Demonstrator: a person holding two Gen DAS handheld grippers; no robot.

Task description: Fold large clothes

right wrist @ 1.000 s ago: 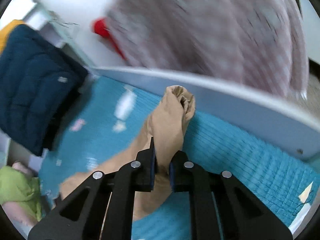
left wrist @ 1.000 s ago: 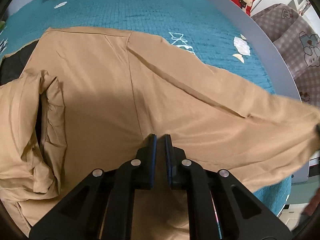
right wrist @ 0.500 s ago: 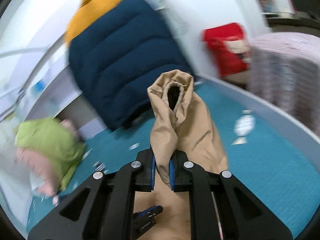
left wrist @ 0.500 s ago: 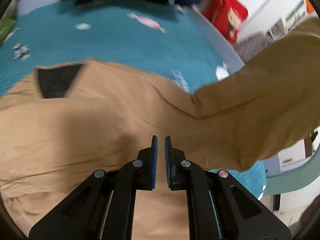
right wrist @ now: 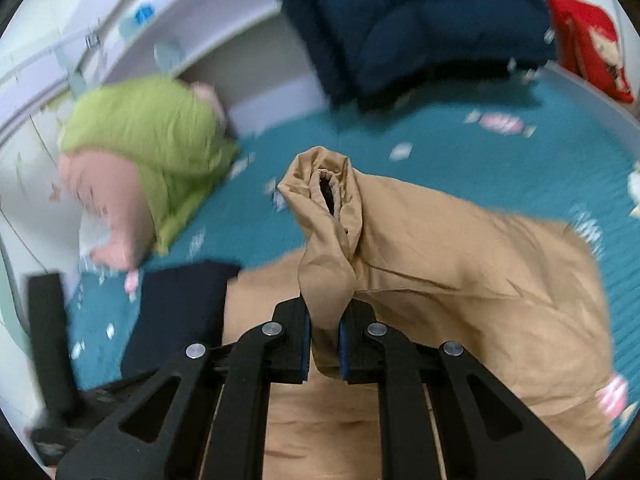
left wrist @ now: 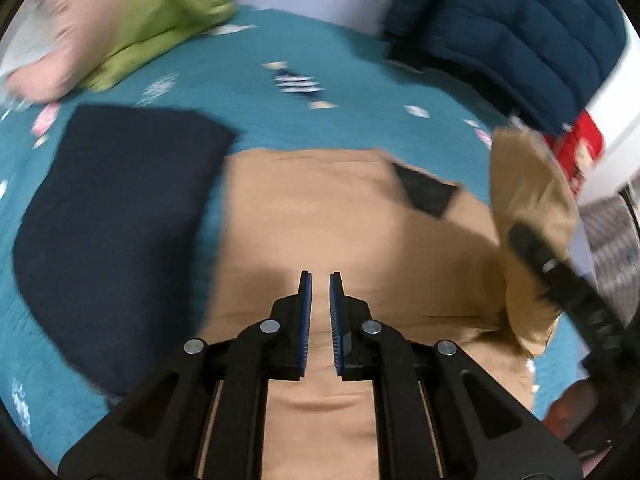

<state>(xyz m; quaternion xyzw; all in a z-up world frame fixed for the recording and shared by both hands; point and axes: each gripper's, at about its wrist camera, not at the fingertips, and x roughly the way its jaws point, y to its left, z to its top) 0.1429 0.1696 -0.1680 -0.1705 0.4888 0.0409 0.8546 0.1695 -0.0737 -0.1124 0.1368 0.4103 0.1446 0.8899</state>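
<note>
A large tan garment (left wrist: 340, 220) lies spread on the teal bedspread (left wrist: 280, 112). My left gripper (left wrist: 319, 280) hovers over the garment's middle. Its fingers are shut to a thin slit with no cloth between them. My right gripper (right wrist: 325, 308) is shut on the tan sleeve (right wrist: 328, 216), near its open cuff. The sleeve stands up above the jaws, lifted over the garment's body (right wrist: 460, 288). In the left wrist view the right gripper (left wrist: 552, 272) shows as a black bar at the right with the raised sleeve (left wrist: 528, 200).
A dark navy folded cloth (left wrist: 112, 220) lies on the bed just left of the tan garment. A green and pink cushion (right wrist: 152, 140) sits at the far left. A navy quilted jacket (right wrist: 420, 20) hangs at the head end. A red item (right wrist: 592, 52) stands beyond the bed rim.
Both views have swung left across the bed. My right gripper has carried the sleeve from the bed's right edge over the garment's body. The navy cloth and green cushion have come into view.
</note>
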